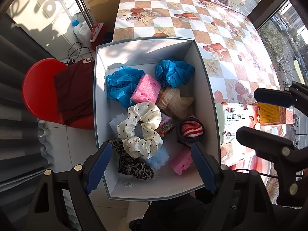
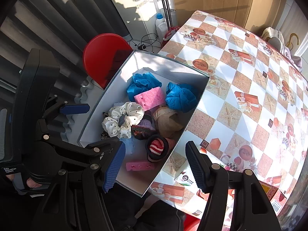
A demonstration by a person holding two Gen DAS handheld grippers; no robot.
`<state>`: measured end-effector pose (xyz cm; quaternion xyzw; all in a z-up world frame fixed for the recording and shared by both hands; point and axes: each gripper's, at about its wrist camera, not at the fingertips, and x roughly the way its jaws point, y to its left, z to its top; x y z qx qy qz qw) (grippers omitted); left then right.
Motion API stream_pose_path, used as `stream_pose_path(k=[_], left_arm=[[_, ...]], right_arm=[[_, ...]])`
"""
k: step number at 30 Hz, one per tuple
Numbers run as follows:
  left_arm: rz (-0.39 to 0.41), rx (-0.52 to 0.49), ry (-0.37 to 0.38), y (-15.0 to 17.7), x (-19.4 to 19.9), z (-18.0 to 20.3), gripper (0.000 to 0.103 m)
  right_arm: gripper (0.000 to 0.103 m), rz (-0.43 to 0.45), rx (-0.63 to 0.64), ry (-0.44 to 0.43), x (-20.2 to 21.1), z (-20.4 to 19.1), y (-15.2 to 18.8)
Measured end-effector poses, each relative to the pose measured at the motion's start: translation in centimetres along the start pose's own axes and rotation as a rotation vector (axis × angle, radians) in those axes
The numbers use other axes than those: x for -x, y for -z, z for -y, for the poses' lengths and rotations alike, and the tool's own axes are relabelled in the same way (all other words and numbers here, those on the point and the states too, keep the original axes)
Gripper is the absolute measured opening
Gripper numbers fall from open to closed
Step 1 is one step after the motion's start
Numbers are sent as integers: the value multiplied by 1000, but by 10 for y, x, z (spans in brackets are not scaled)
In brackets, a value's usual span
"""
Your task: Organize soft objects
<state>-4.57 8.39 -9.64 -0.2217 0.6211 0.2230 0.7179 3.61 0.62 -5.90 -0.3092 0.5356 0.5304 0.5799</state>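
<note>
A white box [image 1: 204,73] [image 2: 100,104] at the table's near left corner holds soft things: two blue crumpled cloths [image 1: 123,85] [image 2: 181,96], a pink sponge [image 1: 145,91] [image 2: 150,98], a white polka-dot scrunchie [image 1: 140,130] [image 2: 123,121], a beige pouch [image 1: 175,102], a red-striped sock roll [image 1: 191,130] [image 2: 157,147], a leopard scrunchie [image 1: 132,165] and a second pink sponge [image 1: 181,161] [image 2: 139,166]. My left gripper [image 1: 152,165] is open and empty above the box's near end. My right gripper [image 2: 154,165] is open and empty over the box's near right wall; it also shows in the left wrist view [image 1: 256,113].
A tissue pack [image 1: 236,119] and an orange carton [image 1: 273,113] lie on the checkered tablecloth [image 2: 250,77] right of the box. A red chair [image 1: 42,88] with a dark red garment [image 1: 75,90] stands left of the box. Bottles and a mop stand by the wall.
</note>
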Motion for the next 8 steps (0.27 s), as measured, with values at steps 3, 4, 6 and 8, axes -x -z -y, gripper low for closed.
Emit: stream_pose_path(k=[3,4,6,8], left_arm=[[23,12,-70,2,2,-2,87],[31,13,-84,3,3,-2,87],[32,5,-87,3,2,-2,87],[24,-5,-81,3,1,1,87]], right_arm=[[66,1,-5,3,0,1,1],[66,0,-6,3,1,2,1],[66,-1,-9,4,0,2,2],[66,-2,-10,5,0,2,3]])
